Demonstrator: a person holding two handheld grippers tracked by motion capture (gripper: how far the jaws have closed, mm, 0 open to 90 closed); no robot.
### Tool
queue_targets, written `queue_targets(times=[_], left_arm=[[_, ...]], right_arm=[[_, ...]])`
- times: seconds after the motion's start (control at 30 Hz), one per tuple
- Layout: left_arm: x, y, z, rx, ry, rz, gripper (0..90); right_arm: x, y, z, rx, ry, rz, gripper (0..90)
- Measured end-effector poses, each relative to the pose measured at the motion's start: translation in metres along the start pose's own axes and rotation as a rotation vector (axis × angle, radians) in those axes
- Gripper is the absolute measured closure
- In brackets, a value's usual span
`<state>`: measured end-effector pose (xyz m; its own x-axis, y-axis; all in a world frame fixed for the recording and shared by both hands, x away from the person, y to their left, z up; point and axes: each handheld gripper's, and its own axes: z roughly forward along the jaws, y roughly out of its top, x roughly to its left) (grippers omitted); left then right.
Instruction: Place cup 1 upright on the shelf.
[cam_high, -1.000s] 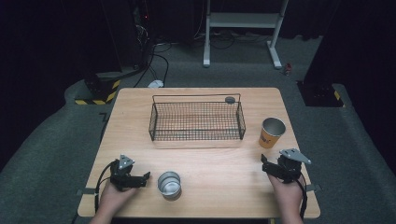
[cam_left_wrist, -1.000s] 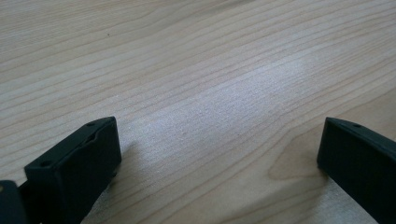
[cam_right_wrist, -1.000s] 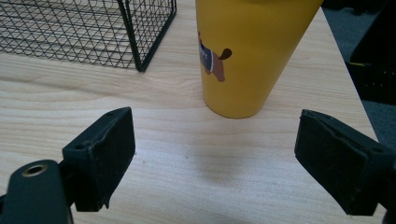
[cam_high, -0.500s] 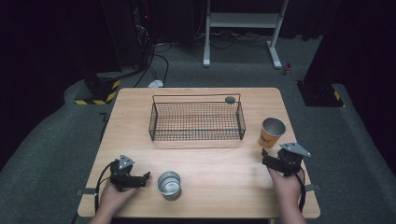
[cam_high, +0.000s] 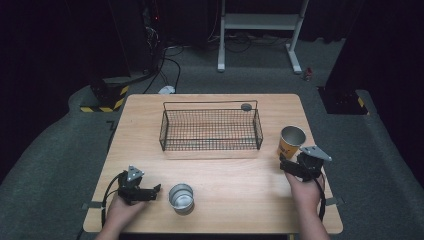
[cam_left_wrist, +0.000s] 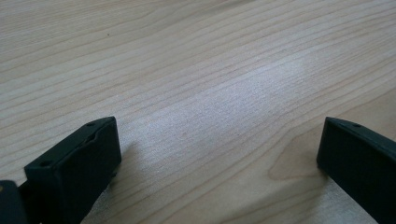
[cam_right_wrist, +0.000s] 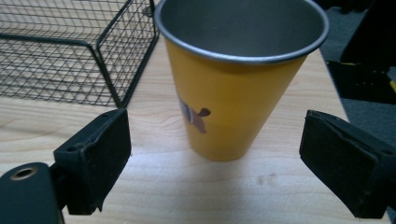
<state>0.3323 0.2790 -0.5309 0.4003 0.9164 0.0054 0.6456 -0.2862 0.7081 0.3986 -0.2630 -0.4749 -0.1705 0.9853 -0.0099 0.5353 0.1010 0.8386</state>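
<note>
1. The wire basket (cam_high: 210, 129) sits on the counter (cam_high: 235, 200) toward its far side, about midway across.
2. A small round object (cam_high: 246, 106) lies at the basket's far right corner.
3. The cup (cam_high: 291, 141) stands upright right of the basket, near the counter's right edge.
4. My right hand-held gripper (cam_high: 292, 167) is just before the cup.
5. The metal tin (cam_high: 181, 197) stands near the front edge, my left hand-held gripper (cam_high: 150, 192) just left of it.

We list: yellow-coated steel cup (cam_right_wrist: 238, 93), brushed matt inside; pale wooden tabletop (cam_left_wrist: 210, 84), smooth, fine-grained; black wire basket (cam_high: 210, 127).
</note>
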Motion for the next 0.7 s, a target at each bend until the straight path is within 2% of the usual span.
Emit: queue_targets(times=[0.17, 0.57, 0.6, 0.7], left_arm=[[0.000, 0.000, 0.000, 0.000, 0.000, 0.000, 0.1], [0.000, 0.000, 0.000, 0.000, 0.000, 0.001, 0.1], [0.000, 0.000, 0.000, 0.000, 0.000, 0.000, 0.1], [0.000, 0.000, 0.000, 0.000, 0.000, 0.000, 0.1]], right_arm=[[-0.003, 0.002, 0.004, -0.008, -0.026, 0.000, 8.8], [-0.005, 0.005, 0.013, -0.012, -0.018, -0.004, 9.5], [-0.005, 0.005, 0.016, 0.001, -0.017, 0.015, 9.8], [-0.007, 0.005, 0.019, 0.008, -0.014, 0.024, 10.2]])
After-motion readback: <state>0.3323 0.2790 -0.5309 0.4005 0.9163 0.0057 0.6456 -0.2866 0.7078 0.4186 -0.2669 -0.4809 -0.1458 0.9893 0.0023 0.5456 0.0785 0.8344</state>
